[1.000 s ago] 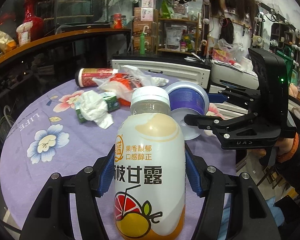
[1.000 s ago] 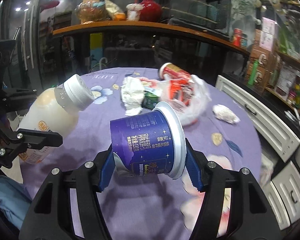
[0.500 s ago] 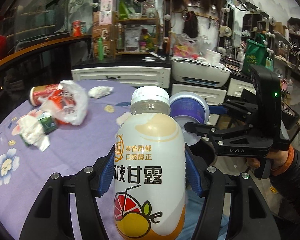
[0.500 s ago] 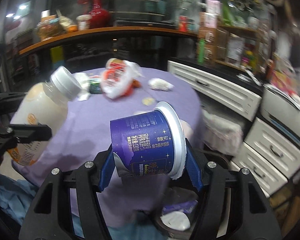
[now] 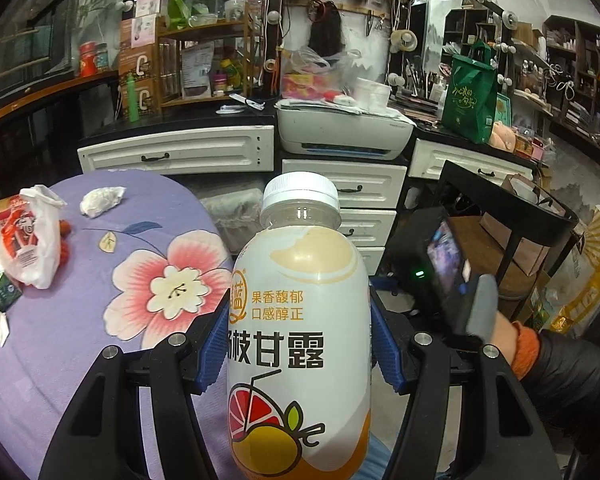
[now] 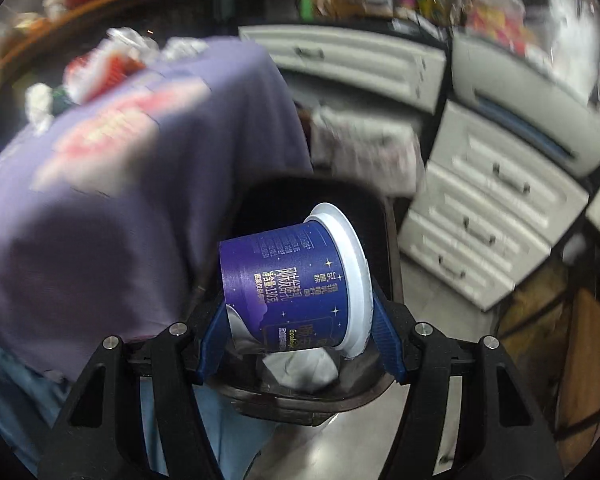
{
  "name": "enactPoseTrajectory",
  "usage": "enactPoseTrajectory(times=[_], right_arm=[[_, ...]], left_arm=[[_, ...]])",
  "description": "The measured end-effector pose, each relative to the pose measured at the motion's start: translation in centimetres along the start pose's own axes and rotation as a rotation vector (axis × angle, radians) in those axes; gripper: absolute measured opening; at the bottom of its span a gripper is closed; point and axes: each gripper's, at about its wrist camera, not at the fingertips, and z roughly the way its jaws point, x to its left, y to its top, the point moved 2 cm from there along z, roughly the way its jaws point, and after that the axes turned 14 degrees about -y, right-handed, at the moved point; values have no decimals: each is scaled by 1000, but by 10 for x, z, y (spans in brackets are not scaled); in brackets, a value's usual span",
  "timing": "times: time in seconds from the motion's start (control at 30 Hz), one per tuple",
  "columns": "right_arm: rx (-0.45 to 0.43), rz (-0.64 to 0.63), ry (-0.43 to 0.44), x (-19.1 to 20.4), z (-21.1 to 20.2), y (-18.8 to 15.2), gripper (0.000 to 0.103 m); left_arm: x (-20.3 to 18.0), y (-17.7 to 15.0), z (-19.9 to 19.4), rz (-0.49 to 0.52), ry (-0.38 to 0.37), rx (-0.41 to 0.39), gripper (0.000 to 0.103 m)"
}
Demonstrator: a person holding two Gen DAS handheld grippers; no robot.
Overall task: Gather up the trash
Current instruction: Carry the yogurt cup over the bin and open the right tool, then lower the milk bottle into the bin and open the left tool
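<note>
My left gripper [image 5: 299, 346] is shut on a white drink bottle [image 5: 300, 320] with a white cap, held upright beyond the table's right edge. My right gripper [image 6: 298, 322] is shut on a blue yogurt cup [image 6: 296, 288] lying on its side, right above a dark trash bin [image 6: 384, 216] on the floor beside the table. White trash [image 6: 300, 364] lies in the bin. On the purple floral tablecloth [image 5: 80, 320] remain a plastic bag with red print [image 5: 28, 240], a crumpled tissue [image 5: 100, 200] and a small green carton [image 5: 2, 292].
White drawer cabinets [image 5: 180, 156] and a printer [image 5: 344, 132] stand behind the table. A dark side table [image 5: 512, 216] stands to the right. The right hand and its gripper body [image 5: 452, 280] show in the left wrist view.
Both grippers have swung right, off the table. The right gripper has dropped and tilted down over the trash bin with the cup in it. The left still holds the bottle.
</note>
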Motion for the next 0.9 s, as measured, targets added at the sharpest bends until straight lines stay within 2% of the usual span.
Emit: enactPoseTrajectory(times=[0.2,0.33,0.4,0.47,0.8,0.9], right_arm=[[112,29,2,9,58,-12,62],[139,-7,-25,19,82,-14,63],[143,-18,-34,23,88,-14,67],[135,-15,-39,23,86,-14,74],[38,49,-87,-5,37,-11,75],[21,74,-137,-22,19,-16,75]], left_arm=[[4,-9,20,-13,14,38,61],[5,-12,25,-11,22,52,61],[5,-13,27,-7,25,54,61],[5,-14,27,-8,24,56,61],[5,-15,40,-23,-6,72,61],[4,-14,53,-25,-16,91,61]])
